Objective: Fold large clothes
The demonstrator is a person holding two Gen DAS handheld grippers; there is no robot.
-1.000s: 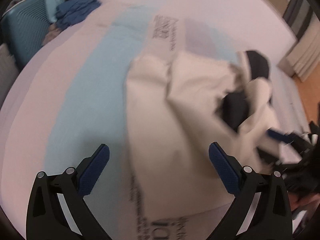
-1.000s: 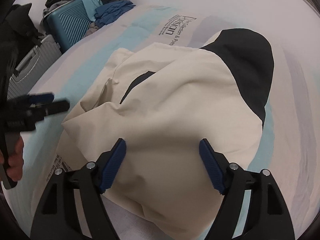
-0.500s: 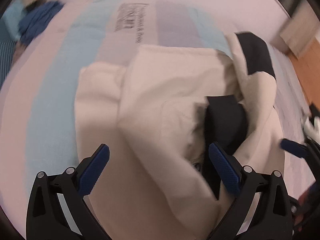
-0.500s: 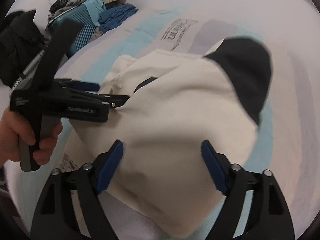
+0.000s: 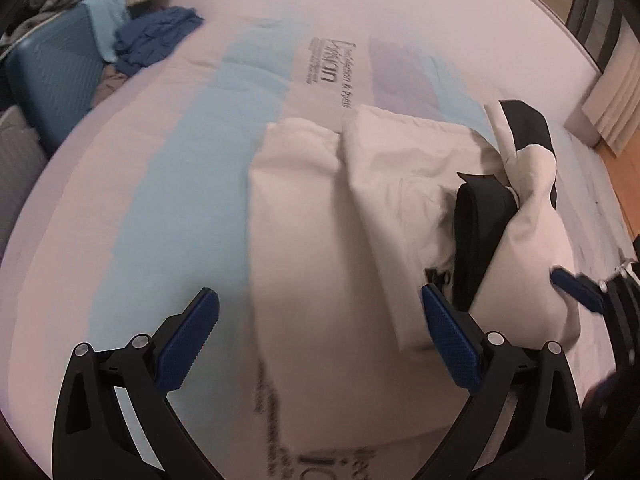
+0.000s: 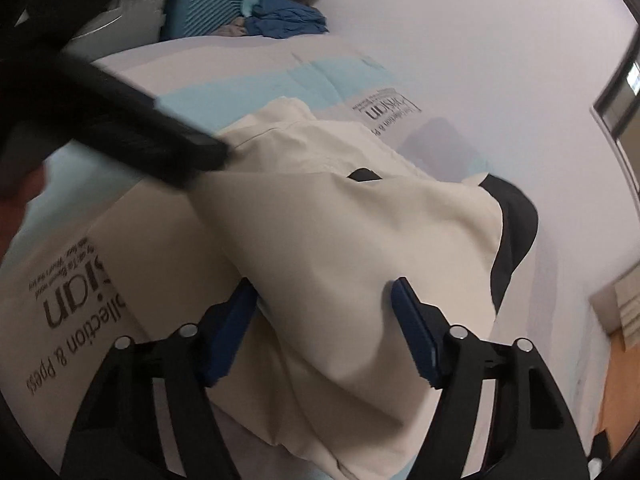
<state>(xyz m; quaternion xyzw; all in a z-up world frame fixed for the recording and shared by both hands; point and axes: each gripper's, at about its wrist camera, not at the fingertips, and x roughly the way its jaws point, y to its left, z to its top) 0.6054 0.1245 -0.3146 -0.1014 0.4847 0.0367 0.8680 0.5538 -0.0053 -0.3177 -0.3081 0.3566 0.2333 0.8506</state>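
While the cream and black jacket (image 5: 384, 216) lies bunched on the printed bed cover (image 5: 168, 200), the left gripper (image 5: 320, 332) hovers over its 6 o'clock edge, jaws spread wide and empty. Over at the right gripper (image 6: 324, 320), the jaws have just been closing with a cream fold between them, not visibly pressed. At 10 o'clock sit a teal suitcase (image 5: 52, 76) and blue clothes (image 5: 156, 38)

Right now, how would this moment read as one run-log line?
step: folding | garment: cream-and-black jacket on bed | left gripper: open | right gripper: closing around jacket fold
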